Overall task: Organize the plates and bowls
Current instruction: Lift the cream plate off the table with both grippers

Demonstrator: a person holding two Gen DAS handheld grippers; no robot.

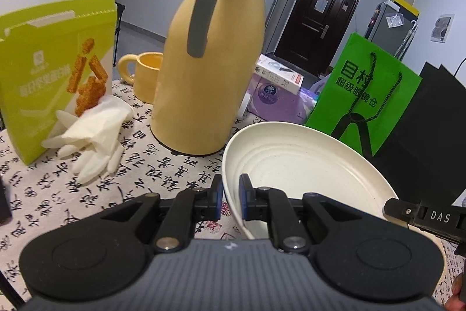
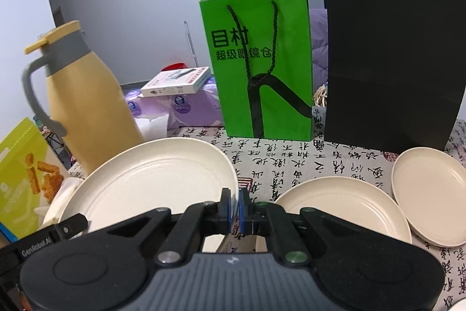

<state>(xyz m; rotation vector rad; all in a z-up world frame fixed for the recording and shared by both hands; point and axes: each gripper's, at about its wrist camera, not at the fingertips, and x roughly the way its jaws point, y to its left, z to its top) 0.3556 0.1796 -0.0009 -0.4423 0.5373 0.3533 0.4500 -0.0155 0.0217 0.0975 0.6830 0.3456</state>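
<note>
Left wrist view: the left claw point(image 1: 230, 198) is clamped on the near-left rim of a cream plate point(image 1: 305, 165), one blue pad inside the rim and one outside. That plate is tilted, lifted clear of the calligraphy-print cloth on the bench point(image 1: 163, 174). At the right edge the tip of the right claw point(image 1: 391, 206) meets the same plate's far side.

Right wrist view: the right claw point(image 2: 235, 204) is pinched narrow on the rim of the cream plate point(image 2: 151, 179) — the edge shows as a thin pale strip between the pads. A second cream plate point(image 2: 343, 206) lies flat on the bench point(image 2: 291, 162) just to the right, and a smaller plate point(image 2: 431, 188) sits beside it, their rims seeming to overlap, though the fisheye makes that hard to judge.

Farther out stand a yellow thermos jug point(image 1: 209, 57), a yellow mug point(image 1: 145, 75) behind it, white gloves point(image 1: 93, 136) against a green snack box point(image 1: 55, 72), a green paper bag point(image 2: 262, 63) and a black bag point(image 2: 390, 57).
</note>
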